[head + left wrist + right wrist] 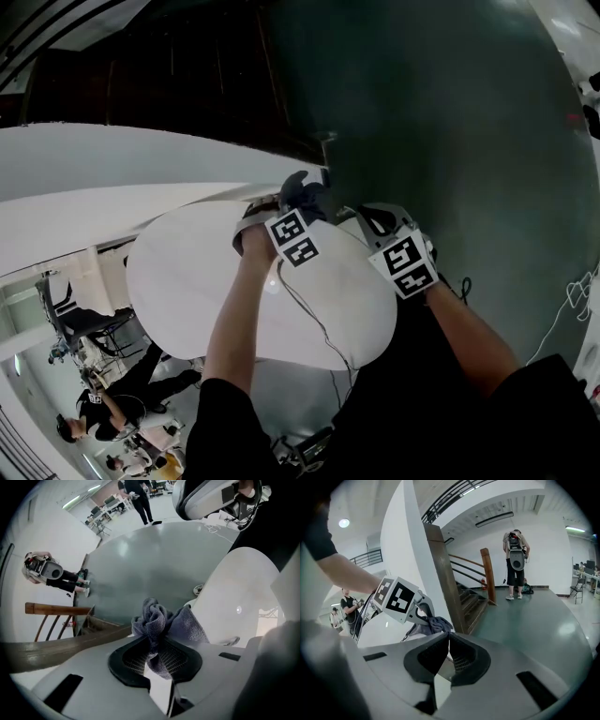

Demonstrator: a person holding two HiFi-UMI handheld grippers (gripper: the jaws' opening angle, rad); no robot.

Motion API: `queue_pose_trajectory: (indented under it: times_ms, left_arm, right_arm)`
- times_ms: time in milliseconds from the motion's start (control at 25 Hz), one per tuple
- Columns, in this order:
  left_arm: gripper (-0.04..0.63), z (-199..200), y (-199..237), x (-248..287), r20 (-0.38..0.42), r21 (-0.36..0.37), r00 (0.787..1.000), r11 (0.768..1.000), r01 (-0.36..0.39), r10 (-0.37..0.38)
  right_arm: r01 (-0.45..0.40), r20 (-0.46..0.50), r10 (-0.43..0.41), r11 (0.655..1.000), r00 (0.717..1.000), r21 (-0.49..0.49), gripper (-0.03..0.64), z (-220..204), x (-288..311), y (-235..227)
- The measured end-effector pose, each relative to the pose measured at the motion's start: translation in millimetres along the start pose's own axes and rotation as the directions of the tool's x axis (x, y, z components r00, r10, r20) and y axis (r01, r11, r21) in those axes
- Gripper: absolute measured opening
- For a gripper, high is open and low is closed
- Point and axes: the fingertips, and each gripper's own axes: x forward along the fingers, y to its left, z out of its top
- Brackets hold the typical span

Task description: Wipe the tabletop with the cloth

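Grey cloth (157, 620) is bunched and clamped in the jaws of the left gripper (158, 654), at the white counter's (206, 281) far edge at mid-frame in the head view, probably to start a wiping pass. The right gripper (449, 645) waits beside it, jaws closed on nothing.

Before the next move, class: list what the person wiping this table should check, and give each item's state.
1. Cloth clamped in left gripper: ok.
2. Cloth spread flat for wiping: not ok, it is bunched.
3. Cloth touching the tabletop: cannot tell.
4. Right gripper empty, jaws together: ok.
5. Cable clear of the wiping path: cannot tell.
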Motion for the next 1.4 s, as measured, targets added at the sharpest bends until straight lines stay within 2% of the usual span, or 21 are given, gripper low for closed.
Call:
queue_pose_trajectory:
  times_ms: [200,440,680,880,1040,1280,1400]
  left_arm:
    - [0.061,-35.8,14.4,7.8,-0.031,-0.061,1.0,0.998,0.0,-0.002]
    - [0.061,-64.8,24.3,12.5,-0.07,-0.069,0.998,0.998,-0.01,0.005]
    - [0.061,-79.6,30.7,16.4,-0.064,-0.088,0.997,0.995,-0.039,0.033]
    - [0.06,-81.1,33.0,18.6,-0.065,-0.085,0.997,0.995,-0.049,0.044]
    - [0.061,-83.3,37.0,12.2,-0.056,-0.114,0.993,0.987,-0.113,0.107]
    - [0.061,-71.0,38.2,-13.9,0.0,-0.162,0.979,0.967,-0.199,0.202]
    - [0.061,-70.6,34.5,-35.3,0.018,-0.209,0.966,0.946,-0.248,0.258]
  right_arm:
    - [-0.034,-0.015,0.034,0.999,0.999,-0.011,0.011,7.3,18.8,-2.2]
    - [-0.095,-0.035,0.094,0.995,0.995,-0.031,0.011,13.0,41.4,7.0]
    - [-0.153,-0.032,0.151,0.987,0.988,-0.057,0.011,27.0,64.3,26.3]
    - [-0.162,-0.029,0.16,0.985,0.987,-0.066,0.011,35.3,72.4,31.1]
    - [-0.153,-0.025,0.152,0.985,0.988,-0.077,0.011,37.6,72.7,33.8]
    - [-0.109,-0.012,0.109,0.99,0.994,-0.087,0.011,42.9,66.4,50.9]
    - [-0.09,0.002,0.091,0.991,0.996,-0.1,0.011,43.7,52.9,65.0]
